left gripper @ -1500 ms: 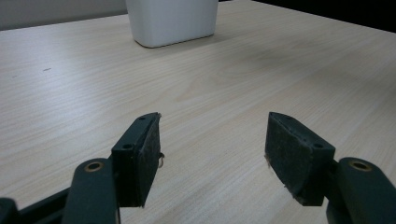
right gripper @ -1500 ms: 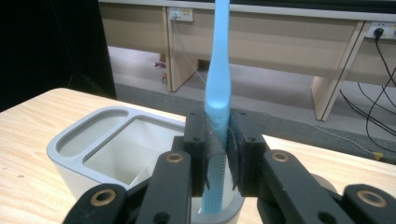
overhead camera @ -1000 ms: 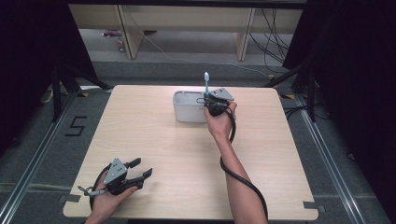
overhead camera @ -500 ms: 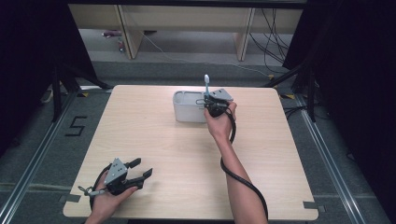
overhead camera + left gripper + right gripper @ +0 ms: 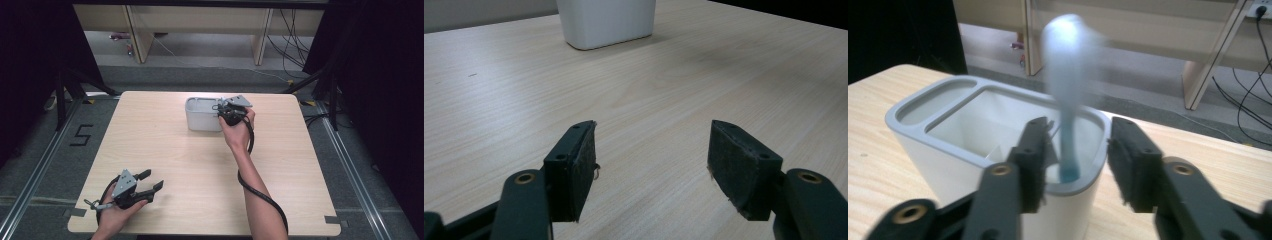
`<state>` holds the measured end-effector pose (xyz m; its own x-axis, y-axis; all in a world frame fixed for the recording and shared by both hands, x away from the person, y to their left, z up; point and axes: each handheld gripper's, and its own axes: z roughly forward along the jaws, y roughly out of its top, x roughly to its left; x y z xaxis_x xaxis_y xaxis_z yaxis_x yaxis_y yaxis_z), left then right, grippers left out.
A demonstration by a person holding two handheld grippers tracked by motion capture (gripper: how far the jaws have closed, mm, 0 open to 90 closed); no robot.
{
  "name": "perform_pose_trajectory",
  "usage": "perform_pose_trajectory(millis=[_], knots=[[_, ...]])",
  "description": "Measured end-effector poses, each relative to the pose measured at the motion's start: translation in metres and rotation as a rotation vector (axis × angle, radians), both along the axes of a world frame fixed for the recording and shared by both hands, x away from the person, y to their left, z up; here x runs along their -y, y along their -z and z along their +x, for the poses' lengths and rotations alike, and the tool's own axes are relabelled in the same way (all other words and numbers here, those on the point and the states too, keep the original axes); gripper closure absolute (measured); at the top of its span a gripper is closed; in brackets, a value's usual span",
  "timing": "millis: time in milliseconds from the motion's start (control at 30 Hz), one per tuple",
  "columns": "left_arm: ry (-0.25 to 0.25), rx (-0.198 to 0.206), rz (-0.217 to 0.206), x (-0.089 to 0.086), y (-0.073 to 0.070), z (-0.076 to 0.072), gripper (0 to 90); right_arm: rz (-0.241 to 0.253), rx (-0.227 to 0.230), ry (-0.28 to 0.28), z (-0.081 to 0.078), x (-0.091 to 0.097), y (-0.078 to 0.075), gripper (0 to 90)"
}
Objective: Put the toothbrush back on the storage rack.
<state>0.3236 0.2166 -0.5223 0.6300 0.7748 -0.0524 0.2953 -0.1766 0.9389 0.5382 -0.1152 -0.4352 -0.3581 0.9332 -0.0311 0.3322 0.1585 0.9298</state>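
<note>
A white container with a grey rim [image 5: 202, 119] stands at the far middle of the table. My right gripper [image 5: 221, 107] hovers at the container's right end. In the right gripper view its jaws have just been opening and my right gripper [image 5: 1075, 137] stands open. A light blue toothbrush [image 5: 1066, 80], blurred and upright, sits between the pads without touching them, its lower end inside the container [image 5: 923, 107]. My left gripper [image 5: 152, 180] rests open and empty near the front left corner. From the left gripper [image 5: 654, 131] the container [image 5: 606, 22] shows far ahead.
The wooden table [image 5: 165, 150] has bare room between the two hands. A black cable [image 5: 260, 195] trails from the right gripper along the forearm. Beyond the far edge lie a grey floor, shelving legs and cables.
The toothbrush that stood above the right gripper has dropped from sight in the high view. Both hands have kept their places.
</note>
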Motion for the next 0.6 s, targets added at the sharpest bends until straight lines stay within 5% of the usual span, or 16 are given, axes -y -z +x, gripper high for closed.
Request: perform_pose_trajectory(millis=[267, 600], knots=[[0.001, 0.000, 0.005, 0.000, 0.000, 0.000, 35.4, 0.043, -0.042, -0.022, -0.006, 0.005, -0.005, 42.6], [0.003, 0.004, -0.004, 0.002, 0.001, 0.001, 35.4, 0.015, -0.066, -0.058, -0.014, 0.014, -0.007, 39.4]])
